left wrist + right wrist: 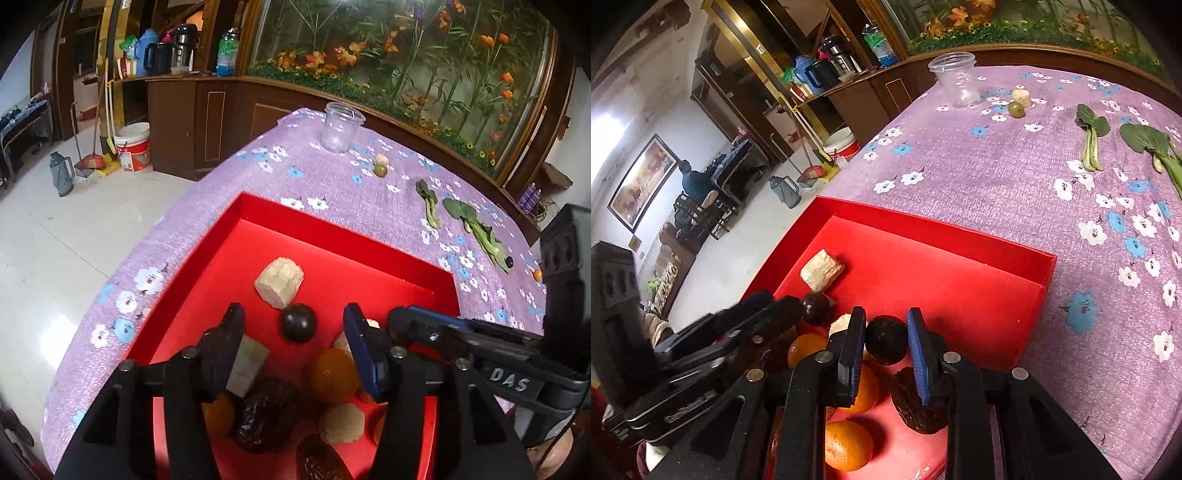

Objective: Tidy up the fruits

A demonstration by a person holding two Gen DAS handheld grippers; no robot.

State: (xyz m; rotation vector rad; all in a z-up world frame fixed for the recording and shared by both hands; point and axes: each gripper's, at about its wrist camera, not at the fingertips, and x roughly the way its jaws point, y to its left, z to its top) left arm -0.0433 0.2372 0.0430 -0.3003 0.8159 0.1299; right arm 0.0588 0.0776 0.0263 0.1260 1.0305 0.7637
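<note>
A red tray [332, 236] [960, 291] lies on the purple floral cloth and holds several fruits: oranges [332, 374] [846, 445], wrinkled dark dates [266, 417] [916, 402] and pale cut blocks [279, 282] [822, 275]. My left gripper [293, 310] stands open over the tray, and a dark round plum [298, 322] rests on the tray floor between its fingers, clear of both pads. My right gripper [885, 312] is shut on a second dark plum [886, 339] low over the tray. Its fingers [402, 317] enter the left wrist view from the right.
Out on the cloth are a clear plastic cup [341, 127] [956, 79], a small green fruit [380, 170] [1015, 109] beside a pale piece [1022, 98], and two leafy greens [428, 206] [1091, 140]. A small dark fruit [509, 262] lies far right. The table edge drops to a tiled floor at left.
</note>
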